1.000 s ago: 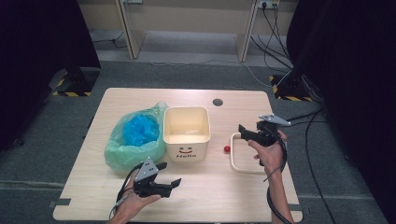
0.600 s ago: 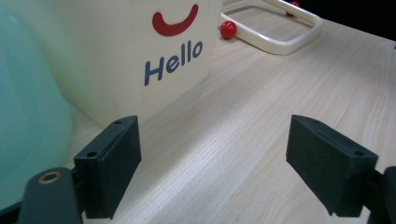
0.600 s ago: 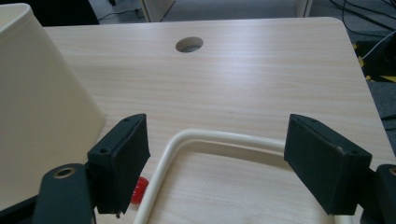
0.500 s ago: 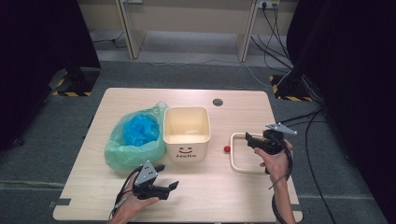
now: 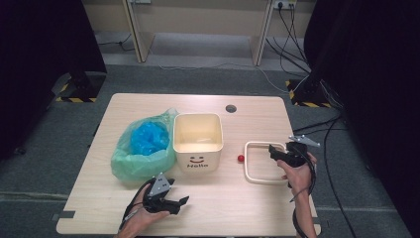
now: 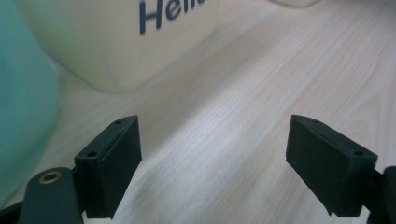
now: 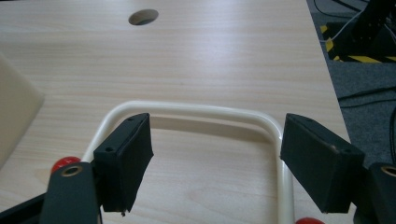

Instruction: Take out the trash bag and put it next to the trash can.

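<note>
On the wooden counter, a cream bin printed "Hello" stood at centre, touching a green bag at its 9 o'clock. A small red ball lay at its 3 o'clock, just beside a cream frame. The right tongs hovered over that frame, jaws wide and empty. The left tongs, at the bin's 7 o'clock, gaped wide over bare wood.

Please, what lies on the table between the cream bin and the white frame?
One small red ball lies between the bin and the frame, as the high view shows; around it, bare wood.
</note>
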Demonstrator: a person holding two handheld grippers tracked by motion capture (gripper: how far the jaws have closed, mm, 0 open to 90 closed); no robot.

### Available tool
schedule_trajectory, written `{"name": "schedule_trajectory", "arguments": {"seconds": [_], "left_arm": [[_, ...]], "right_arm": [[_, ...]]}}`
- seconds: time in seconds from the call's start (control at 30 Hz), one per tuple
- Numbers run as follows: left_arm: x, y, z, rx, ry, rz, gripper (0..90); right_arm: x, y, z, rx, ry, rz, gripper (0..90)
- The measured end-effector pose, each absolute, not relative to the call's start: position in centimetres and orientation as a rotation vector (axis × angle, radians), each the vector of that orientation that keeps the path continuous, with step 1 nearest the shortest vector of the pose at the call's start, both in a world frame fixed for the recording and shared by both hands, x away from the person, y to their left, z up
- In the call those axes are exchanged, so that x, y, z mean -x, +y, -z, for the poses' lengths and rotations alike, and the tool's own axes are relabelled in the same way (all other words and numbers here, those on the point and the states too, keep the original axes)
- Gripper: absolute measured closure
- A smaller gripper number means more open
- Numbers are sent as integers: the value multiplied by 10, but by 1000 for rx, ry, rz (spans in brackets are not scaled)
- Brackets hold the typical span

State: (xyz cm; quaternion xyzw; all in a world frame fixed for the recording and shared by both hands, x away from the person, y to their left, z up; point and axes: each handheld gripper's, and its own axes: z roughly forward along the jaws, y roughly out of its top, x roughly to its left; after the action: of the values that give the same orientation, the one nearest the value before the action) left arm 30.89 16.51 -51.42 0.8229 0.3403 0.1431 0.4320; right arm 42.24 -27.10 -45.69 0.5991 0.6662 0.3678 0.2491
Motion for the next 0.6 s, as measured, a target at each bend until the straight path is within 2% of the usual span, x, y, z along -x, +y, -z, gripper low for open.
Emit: {"name": "schedule_trajectory", "arguments": {"seconds": [0.33,0.6], "left_arm": [[-309,160,522,-2148,854,-355,177],[-308,160,522,-2153,864,-361,162]], "right_arm": [[-423,-280,469,-1677,1812,-960,253],[-424,-288,471,-1712,1787,-946,255]]}}
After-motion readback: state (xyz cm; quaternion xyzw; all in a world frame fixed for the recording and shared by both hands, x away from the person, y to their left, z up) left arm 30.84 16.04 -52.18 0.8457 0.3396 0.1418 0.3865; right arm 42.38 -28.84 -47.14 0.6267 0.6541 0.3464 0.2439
